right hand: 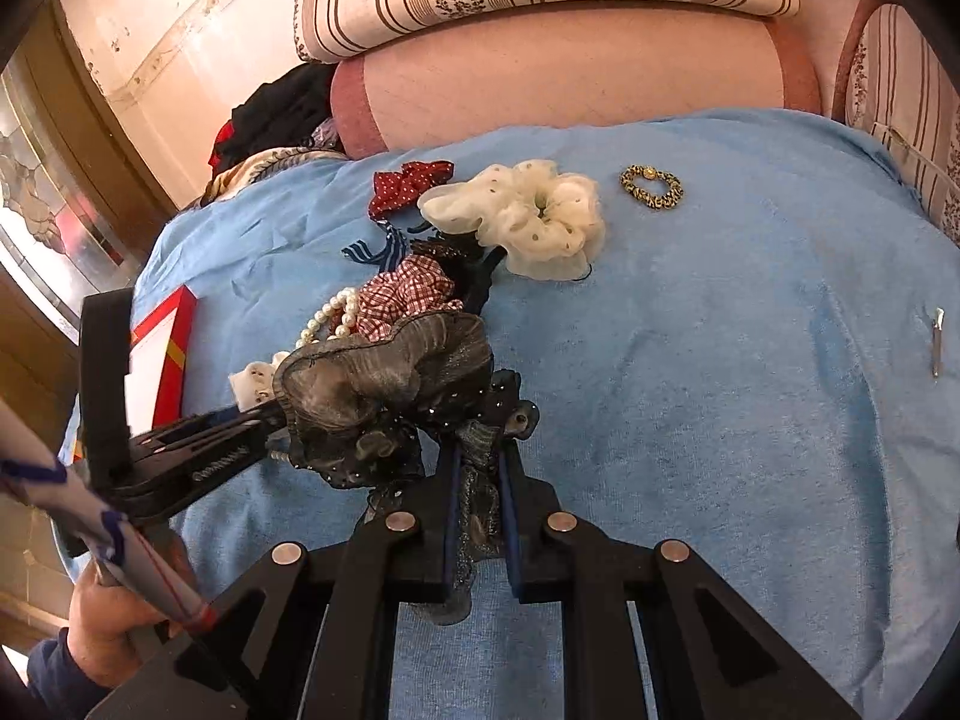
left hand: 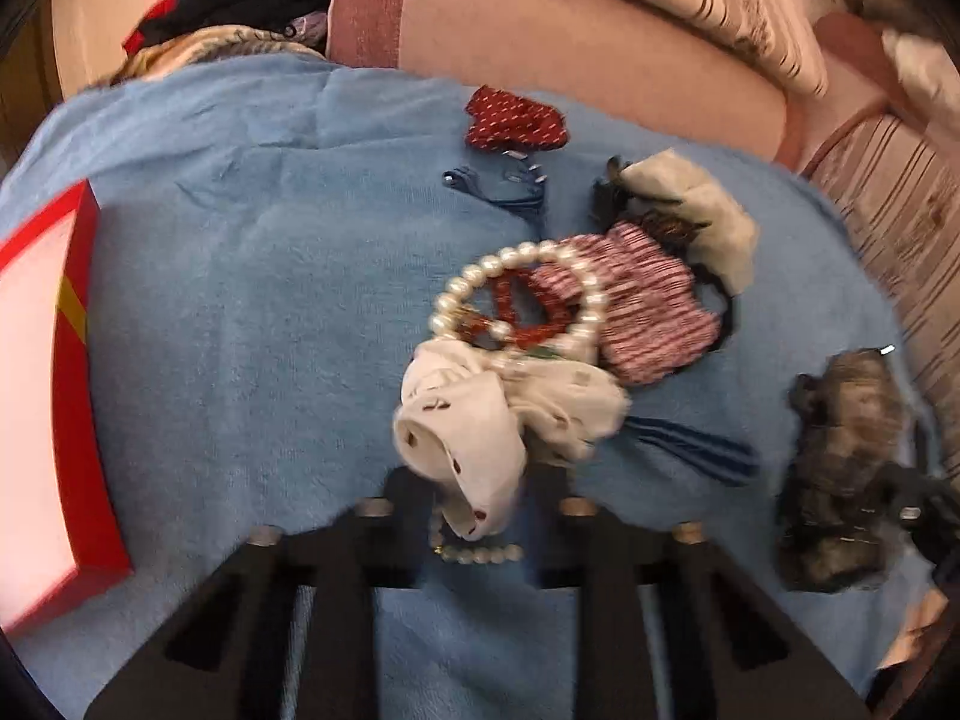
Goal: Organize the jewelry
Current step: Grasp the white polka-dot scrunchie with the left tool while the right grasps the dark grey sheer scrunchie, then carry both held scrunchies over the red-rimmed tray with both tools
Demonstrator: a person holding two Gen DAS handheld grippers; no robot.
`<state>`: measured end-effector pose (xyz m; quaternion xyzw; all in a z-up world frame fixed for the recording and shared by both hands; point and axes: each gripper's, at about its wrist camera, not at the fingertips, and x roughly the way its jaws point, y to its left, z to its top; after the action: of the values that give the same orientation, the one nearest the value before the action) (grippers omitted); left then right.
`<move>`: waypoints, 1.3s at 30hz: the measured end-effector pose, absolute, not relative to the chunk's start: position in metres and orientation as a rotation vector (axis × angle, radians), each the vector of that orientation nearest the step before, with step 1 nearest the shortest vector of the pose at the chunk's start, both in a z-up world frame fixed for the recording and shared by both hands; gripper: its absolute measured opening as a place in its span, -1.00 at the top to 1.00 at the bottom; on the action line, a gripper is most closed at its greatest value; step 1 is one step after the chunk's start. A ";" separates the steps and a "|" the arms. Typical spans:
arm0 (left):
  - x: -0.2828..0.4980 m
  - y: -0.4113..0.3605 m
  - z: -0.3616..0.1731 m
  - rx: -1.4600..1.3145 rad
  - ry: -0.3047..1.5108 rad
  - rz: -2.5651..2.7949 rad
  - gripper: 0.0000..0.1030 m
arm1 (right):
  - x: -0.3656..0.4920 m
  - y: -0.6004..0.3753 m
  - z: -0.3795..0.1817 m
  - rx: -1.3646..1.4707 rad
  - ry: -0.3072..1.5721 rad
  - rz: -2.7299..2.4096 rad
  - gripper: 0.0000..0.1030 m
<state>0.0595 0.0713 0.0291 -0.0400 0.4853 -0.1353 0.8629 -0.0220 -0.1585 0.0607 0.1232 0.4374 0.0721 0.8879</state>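
My left gripper (left hand: 480, 489) is shut on a white scrunchie with dark dots (left hand: 480, 420), with a pearl strand (left hand: 480, 553) hanging between the jaws. Beyond it lie a pearl bracelet (left hand: 516, 294), a red bead piece (left hand: 528, 312) and a red checked scrunchie (left hand: 648, 306). My right gripper (right hand: 480, 480) is shut on a grey-black sheer scrunchie (right hand: 384, 384), held just above the blue towel (right hand: 720, 420). The left gripper (right hand: 264, 414) shows at its left. The red box (left hand: 36, 396) lies at the far left.
On the towel also lie a cream sheer scrunchie (right hand: 528, 216), a red dotted bow (right hand: 408, 180), a blue striped ribbon (right hand: 384, 249), a leopard-print bracelet (right hand: 651, 187) and a metal hair clip (right hand: 937, 342). Pink sofa cushions (right hand: 570, 66) rise behind.
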 end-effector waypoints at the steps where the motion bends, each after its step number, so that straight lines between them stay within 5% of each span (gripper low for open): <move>1: 0.056 0.071 0.033 -0.076 1.003 -0.283 0.65 | -0.023 -0.157 0.062 0.253 0.905 0.152 0.75; 39: -0.017 0.132 0.098 -0.009 0.817 -0.209 0.67 | -0.044 -0.089 0.085 0.154 0.849 0.274 0.75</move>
<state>-0.0166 0.1315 0.0981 -0.0042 0.3963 -0.1015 0.9125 -0.0444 -0.0886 0.0851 0.0742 0.4103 0.1323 0.8992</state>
